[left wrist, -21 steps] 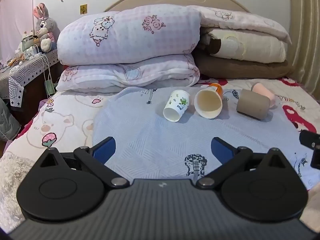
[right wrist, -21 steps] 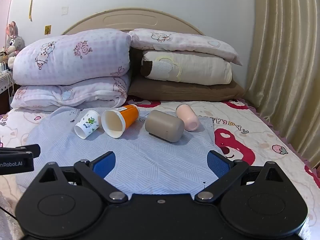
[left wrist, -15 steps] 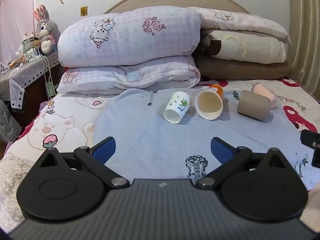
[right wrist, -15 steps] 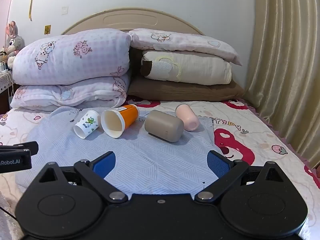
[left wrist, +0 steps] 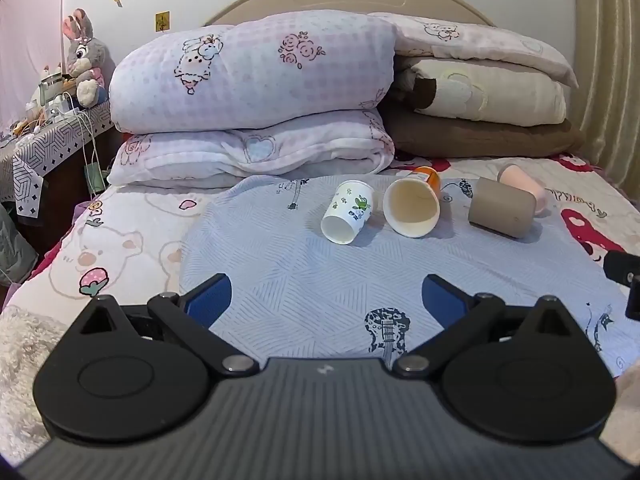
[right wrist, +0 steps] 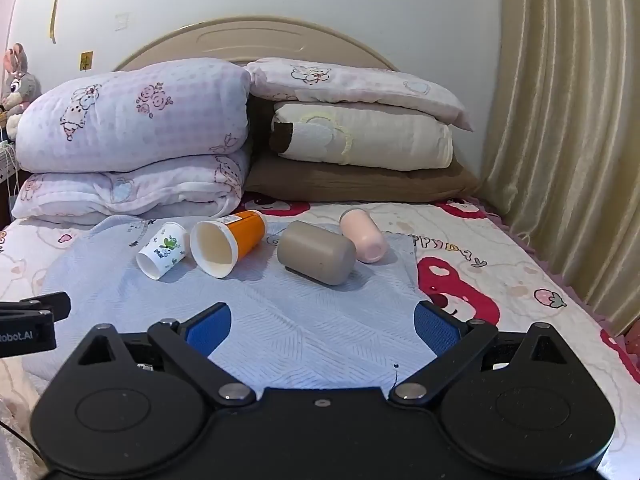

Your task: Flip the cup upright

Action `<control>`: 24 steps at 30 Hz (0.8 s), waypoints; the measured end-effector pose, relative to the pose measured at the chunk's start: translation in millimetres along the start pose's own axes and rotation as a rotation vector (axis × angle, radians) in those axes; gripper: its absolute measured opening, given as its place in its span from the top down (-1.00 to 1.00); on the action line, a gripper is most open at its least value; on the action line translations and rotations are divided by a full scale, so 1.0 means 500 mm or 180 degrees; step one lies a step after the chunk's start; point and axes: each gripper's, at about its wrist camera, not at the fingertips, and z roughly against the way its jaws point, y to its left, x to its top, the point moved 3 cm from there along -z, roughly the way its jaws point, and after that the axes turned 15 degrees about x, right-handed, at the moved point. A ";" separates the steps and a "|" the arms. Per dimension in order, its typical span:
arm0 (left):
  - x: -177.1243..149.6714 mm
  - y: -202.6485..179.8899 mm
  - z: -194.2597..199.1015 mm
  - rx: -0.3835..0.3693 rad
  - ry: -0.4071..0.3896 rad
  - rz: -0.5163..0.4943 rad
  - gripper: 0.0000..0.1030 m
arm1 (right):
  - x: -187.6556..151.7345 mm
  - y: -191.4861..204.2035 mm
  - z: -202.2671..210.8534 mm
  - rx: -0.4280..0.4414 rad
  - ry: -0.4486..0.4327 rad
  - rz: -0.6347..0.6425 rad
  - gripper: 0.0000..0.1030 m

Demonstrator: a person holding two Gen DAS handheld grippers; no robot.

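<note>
Several cups lie on their sides in a row on a pale blue cloth (left wrist: 304,276) on the bed. From the left: a small white paper cup with green print (left wrist: 347,212) (right wrist: 163,250), an orange cup with cream inside (left wrist: 412,208) (right wrist: 226,242), a taupe cup (left wrist: 502,213) (right wrist: 317,253) and a pink cup (left wrist: 522,188) (right wrist: 363,235). My left gripper (left wrist: 326,300) is open and empty, well short of the white cup. My right gripper (right wrist: 322,328) is open and empty, short of the taupe cup.
Folded quilts and pillows (left wrist: 256,92) (right wrist: 360,136) are stacked against the headboard behind the cups. A side table with a plush rabbit (left wrist: 82,56) stands at the left. A curtain (right wrist: 568,140) hangs along the bed's right side. The right gripper's edge (left wrist: 624,276) shows in the left view.
Both grippers have crept slightly forward toward the cups. The cups have not moved.
</note>
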 end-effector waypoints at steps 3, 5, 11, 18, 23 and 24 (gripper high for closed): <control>-0.002 0.000 -0.002 -0.0021 0.0019 0.0006 -1.00 | 0.000 -0.001 -0.002 -0.0031 0.0004 0.0035 -0.94; -0.005 0.001 -0.002 -0.0045 0.0027 0.0006 -1.00 | -0.001 0.003 -0.003 -0.0037 0.0010 0.0039 -0.94; -0.007 0.004 -0.005 -0.0075 0.0038 0.0010 -1.00 | -0.003 0.003 -0.004 -0.0045 0.0009 0.0022 -0.94; -0.012 -0.001 -0.007 -0.0093 0.0042 0.0002 -1.00 | -0.005 0.001 -0.005 -0.0049 0.0020 0.0020 -0.94; -0.013 -0.003 -0.006 -0.0092 0.0042 0.0003 -1.00 | -0.004 0.002 -0.005 -0.0049 0.0027 0.0017 -0.94; -0.013 -0.004 -0.006 -0.0090 0.0041 0.0005 -1.00 | -0.004 0.002 -0.005 -0.0050 0.0025 0.0019 -0.94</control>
